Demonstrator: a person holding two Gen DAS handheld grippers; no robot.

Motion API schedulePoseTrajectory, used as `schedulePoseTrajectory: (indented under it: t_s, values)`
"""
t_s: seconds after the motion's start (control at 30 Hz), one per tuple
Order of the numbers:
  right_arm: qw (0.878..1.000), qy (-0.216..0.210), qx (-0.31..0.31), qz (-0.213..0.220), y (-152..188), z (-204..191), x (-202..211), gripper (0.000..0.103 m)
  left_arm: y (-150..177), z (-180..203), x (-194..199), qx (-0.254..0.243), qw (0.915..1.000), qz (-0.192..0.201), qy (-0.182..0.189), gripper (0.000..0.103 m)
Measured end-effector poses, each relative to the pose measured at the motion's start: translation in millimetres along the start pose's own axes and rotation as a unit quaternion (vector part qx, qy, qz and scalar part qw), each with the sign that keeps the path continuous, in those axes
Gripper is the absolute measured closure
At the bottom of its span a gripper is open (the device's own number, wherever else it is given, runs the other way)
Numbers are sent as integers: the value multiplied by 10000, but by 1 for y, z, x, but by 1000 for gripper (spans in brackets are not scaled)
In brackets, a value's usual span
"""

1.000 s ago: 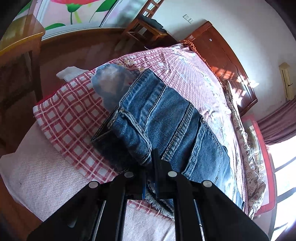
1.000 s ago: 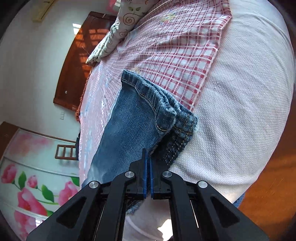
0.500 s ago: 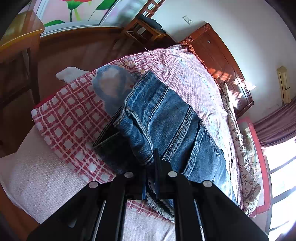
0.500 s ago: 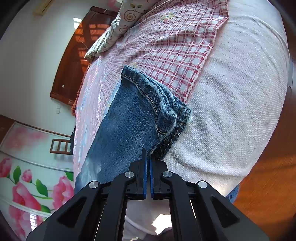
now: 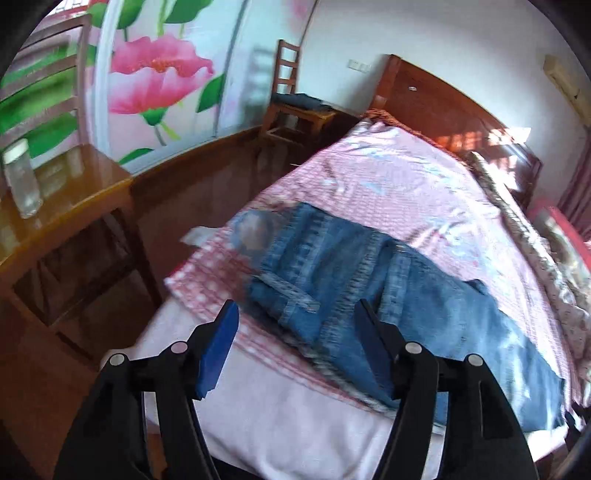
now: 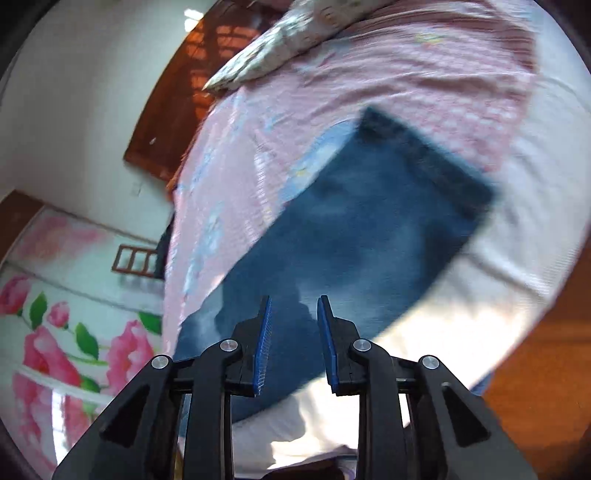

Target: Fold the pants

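Folded blue jeans [image 5: 369, 295] lie flat near the foot of the bed on a pink checked sheet [image 5: 406, 184]. In the left wrist view my left gripper [image 5: 295, 314] hovers above and in front of the jeans, its jaws opening wide with nothing between them. In the right wrist view the jeans [image 6: 369, 229] appear as a blurred dark blue slab. My right gripper [image 6: 293, 306] hangs over their near end, jaws opening by a narrow gap, and no cloth is pinched between the blue pads.
A white mattress cover [image 5: 295, 406] shows at the bed's foot. A wooden side table [image 5: 74, 192] with a glass jar [image 5: 22, 177] stands at left. A wooden chair [image 5: 295, 103] and the headboard [image 5: 443, 103] are at the back. A patterned quilt [image 6: 295, 33] lies along the bed's far side.
Both grippers were shut on the jeans' edge; now both have let go, opened and lifted back and away. The jeans have dropped flat onto the bed.
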State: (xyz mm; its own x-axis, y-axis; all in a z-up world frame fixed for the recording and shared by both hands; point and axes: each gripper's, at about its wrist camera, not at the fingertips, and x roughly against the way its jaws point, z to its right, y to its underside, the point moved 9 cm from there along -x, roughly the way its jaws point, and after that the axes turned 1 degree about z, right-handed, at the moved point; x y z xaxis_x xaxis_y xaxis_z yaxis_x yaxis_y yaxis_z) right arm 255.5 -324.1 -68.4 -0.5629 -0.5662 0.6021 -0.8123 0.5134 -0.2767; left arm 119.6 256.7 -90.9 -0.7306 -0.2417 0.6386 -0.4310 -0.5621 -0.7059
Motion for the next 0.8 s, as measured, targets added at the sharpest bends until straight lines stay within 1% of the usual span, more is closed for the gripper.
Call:
schedulePoseTrajectory:
  t_s: [0.03,0.07,0.1,0.13,0.17,0.2,0.23,0.27,0.3,0.33,0.37,0.4,0.47,0.5,0.53,0.57,0.6,0.63,0.67,0.7,0.73,0.77,0.8]
  values:
    - [9992,-293,183,-206,2,-28,-24,79,4,24,0,-156,9990,-71,403,38]
    - [9962,-628,362,-476,7,-59,-52,79,10,54,-4,-369,9955,-199,853,35]
    - [9910,-976,517,-751,16,-91,-79,79,17,80,-8,-559,9904,-314,1226,35]
    - [9853,-1203,695,-992,25,-120,-106,79,24,104,-13,-747,9846,-400,1527,35]
    - [9768,-1436,893,-1312,38,-151,-134,79,33,125,-21,-926,9796,-494,1715,35]
    - [9689,-1640,988,-1569,51,-176,-161,79,42,136,-30,-1058,9765,-641,1763,35]
    - [9622,-1798,990,-1788,66,-196,-184,79,50,142,-42,-1121,9756,-813,1706,35]
    - [9529,-1972,932,-2109,81,-214,-208,79,57,142,-54,-1110,9762,-954,1597,35]
    - [9472,-2010,955,-2310,95,-228,-230,79,65,138,-66,-1024,9777,-1098,1470,35]
    - [9434,-2010,1056,-2419,109,-238,-249,79,71,134,-74,-891,9779,-1198,1464,35]
    - [9339,-2092,1092,-2688,124,-247,-267,79,75,132,-74,-843,9780,-1107,1552,35]
    - [9280,-2011,1133,-2925,140,-247,-286,79,76,131,-72,-926,9774,-1023,1602,35]
    - [9387,-1190,1259,-2979,150,-220,-324,79,82,132,-70,-1103,9752,-1005,1637,35]
    - [9419,-1143,1027,-2987,152,-205,-333,103,84,132,-69,-1134,9738,-1012,1689,36]
    - [9483,-1183,673,-2868,145,-194,-338,103,86,130,-68,-1167,9723,-1018,1752,36]
    - [9503,-1314,462,-2785,141,-191,-337,103,86,128,-66,-1214,9708,-1027,1795,36]
    - [9514,-1215,656,-2753,142,-195,-335,103,85,130,-65,-1268,9697,-1029,1815,36]
    - [9512,-1042,1007,-2724,143,-199,-332,103,86,133,-64,-1295,9691,-1066,1808,36]
    - [9499,-963,1241,-2703,143,-205,-327,103,80,133,-63,-1250,9695,-1115,1791,37]
    - [9499,-1054,1311,-2634,141,-213,-320,102,71,135,-58,-1173,9700,-1076,1836,38]
    - [9497,-1252,1329,-2545,136,-221,-312,102,56,138,-48,-1150,9704,-819,1958,38]
    - [9496,-1365,1379,-2461,132,-227,-303,102,38,141,-38,-1192,9706,-486,2035,35]
    - [9513,-1334,1419,-2391,126,-227,-299,102,19,147,-36,-1241,9690,-222,2125,28]
